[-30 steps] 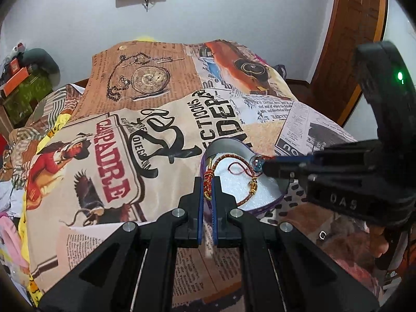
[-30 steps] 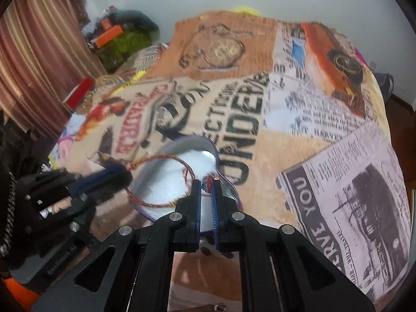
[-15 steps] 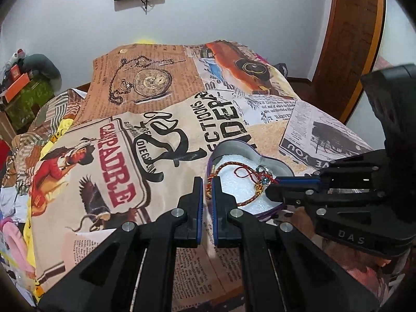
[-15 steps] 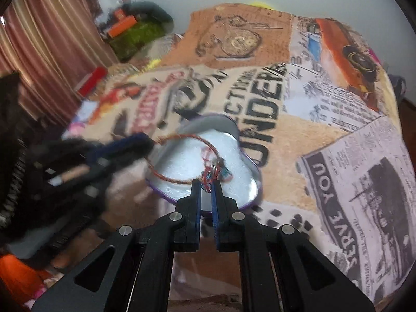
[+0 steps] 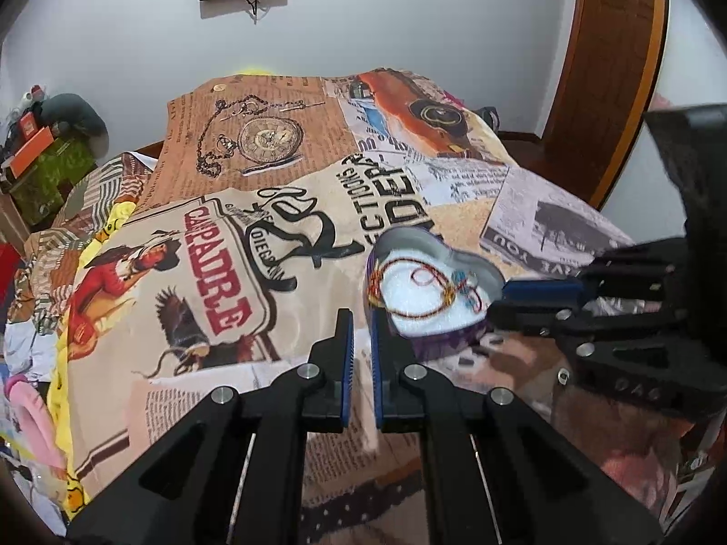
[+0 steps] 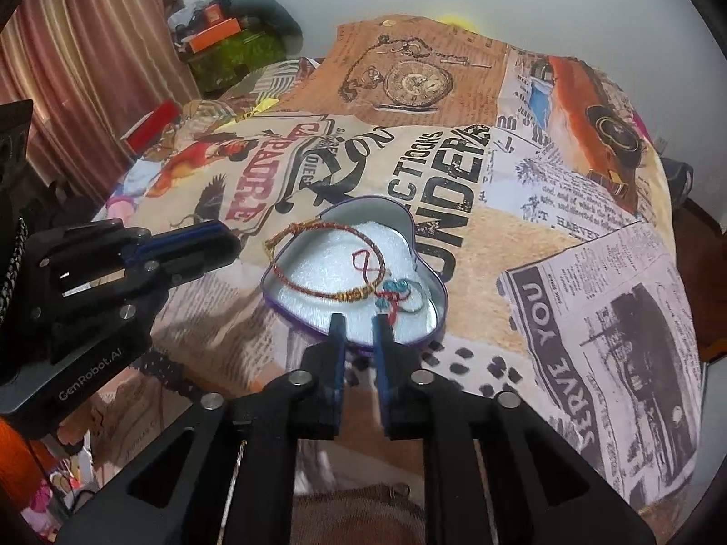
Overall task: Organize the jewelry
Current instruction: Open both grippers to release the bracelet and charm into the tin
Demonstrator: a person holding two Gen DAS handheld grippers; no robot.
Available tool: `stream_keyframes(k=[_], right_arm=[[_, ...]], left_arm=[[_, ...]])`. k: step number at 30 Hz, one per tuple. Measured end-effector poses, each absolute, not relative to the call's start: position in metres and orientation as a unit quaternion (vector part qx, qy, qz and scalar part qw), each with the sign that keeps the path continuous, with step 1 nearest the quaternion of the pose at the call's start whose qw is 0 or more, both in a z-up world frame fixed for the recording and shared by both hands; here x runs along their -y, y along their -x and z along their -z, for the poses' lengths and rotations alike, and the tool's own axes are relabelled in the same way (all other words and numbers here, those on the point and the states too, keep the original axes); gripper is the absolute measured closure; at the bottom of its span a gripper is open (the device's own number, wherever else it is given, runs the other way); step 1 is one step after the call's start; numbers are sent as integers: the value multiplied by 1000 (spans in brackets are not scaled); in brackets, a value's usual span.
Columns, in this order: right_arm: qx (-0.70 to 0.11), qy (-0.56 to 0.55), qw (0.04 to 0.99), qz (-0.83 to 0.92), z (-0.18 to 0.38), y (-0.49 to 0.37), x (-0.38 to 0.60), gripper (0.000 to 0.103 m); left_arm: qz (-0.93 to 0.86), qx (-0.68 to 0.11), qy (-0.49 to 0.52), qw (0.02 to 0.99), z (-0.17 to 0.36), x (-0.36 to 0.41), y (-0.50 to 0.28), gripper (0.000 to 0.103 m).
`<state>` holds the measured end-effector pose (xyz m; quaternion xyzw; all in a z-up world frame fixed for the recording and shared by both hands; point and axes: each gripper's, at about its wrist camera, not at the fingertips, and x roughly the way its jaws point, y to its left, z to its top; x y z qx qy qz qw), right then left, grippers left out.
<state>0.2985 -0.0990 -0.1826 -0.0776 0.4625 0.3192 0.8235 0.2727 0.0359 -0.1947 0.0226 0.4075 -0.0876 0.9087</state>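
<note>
Since half a second ago both grippers have let go of the bracelet (image 6: pixel 328 267) and drawn back from it. It now lies loose in the heart-shaped tin (image 6: pixel 427 268), at the centre of the right wrist view, with its left loop hanging out over the tin's left rim. The woven red-and-gold band curves across the white foam lining (image 6: pixel 327 272); its red cord tail and a small blue charm (image 6: pixel 394 291) sit near the tin's lower right, beside a thin ring (image 6: pixel 415 302).

The right gripper (image 6: pixel 360 329) sits just below the tin's near rim, its blue-padded fingers a small gap apart and holding nothing. The left gripper (image 5: pixel 361 322) is at centre-bottom of its own view, just left of the tin (image 5: pixel 472 263), fingers likewise slightly parted with nothing between them. In the right wrist view it appears at mid-left, clear of the bracelet's loop.

The tin rests on a bedspread (image 6: pixel 568 245) printed with newspaper and pocket-watch designs. A wooden door (image 5: pixel 609 68) stands at upper right of the left wrist view.
</note>
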Motion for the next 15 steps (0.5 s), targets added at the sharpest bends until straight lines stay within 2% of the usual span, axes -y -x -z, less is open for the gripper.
stream_keyframes(k=[6,12,15], right_arm=[[-450,72,832,-316,176,-278,118,72],[-440,79,839,-310,168,-257,130,71],[-438,88,836,-318,168,-244,126,71]], left_arm=[[91,-421,-27,902,200,-36,-253,92],[89,-434,-23,896,204,-38,-230,74],[90,-439,-28,894,207,-36,-218,73]])
